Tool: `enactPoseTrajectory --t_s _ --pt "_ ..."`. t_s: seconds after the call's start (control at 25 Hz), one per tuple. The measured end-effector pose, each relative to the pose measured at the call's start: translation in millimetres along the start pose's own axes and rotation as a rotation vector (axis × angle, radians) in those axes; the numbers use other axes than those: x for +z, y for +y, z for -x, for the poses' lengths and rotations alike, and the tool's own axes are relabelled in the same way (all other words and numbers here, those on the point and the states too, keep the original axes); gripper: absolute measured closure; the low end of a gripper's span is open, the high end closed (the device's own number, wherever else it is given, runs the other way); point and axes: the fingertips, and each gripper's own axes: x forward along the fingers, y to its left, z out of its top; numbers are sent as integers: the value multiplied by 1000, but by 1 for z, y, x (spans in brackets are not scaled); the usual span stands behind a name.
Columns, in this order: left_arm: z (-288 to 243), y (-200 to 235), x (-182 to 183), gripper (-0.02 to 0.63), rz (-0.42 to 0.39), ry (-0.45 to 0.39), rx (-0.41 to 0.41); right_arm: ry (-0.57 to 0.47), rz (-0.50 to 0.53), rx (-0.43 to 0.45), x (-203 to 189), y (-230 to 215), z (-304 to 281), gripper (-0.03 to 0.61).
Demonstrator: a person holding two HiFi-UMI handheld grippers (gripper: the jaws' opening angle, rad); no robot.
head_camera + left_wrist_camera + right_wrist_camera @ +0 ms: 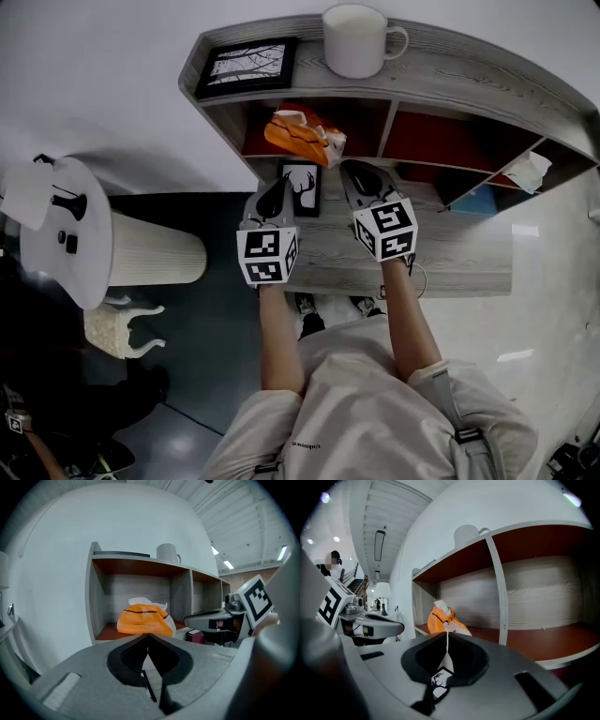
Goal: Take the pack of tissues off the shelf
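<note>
Grey jaws of our left gripper (272,199) and right gripper (362,180) are both pressed together, empty, above the counter (469,262). Between them stands a small deer picture (302,187), in front of the orange pack of tissues (302,137), which lies in the leftmost compartment of the shelf (487,89). Only the head view shows us the face of the framed print (246,66) beside the mug (354,39) on top.

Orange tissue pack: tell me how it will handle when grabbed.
The orange tissue pack looks soft, its wrapper crumpled and bulging, so it probably squashes in a claw. Being tissues, likely light. The white sheet poking out may tear if gripped alone.
</note>
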Motion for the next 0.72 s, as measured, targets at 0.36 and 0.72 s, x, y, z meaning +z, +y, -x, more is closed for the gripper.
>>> enactPoseTrajectory --t_s 0.36,0.72 --pt "-10 6 -3 604 -11 -7 -90 26 13 -32 1 12 -5 488" --pt "-25 3 -6 604 -14 -13 -140 61 13 -74 4 10 -12 382"
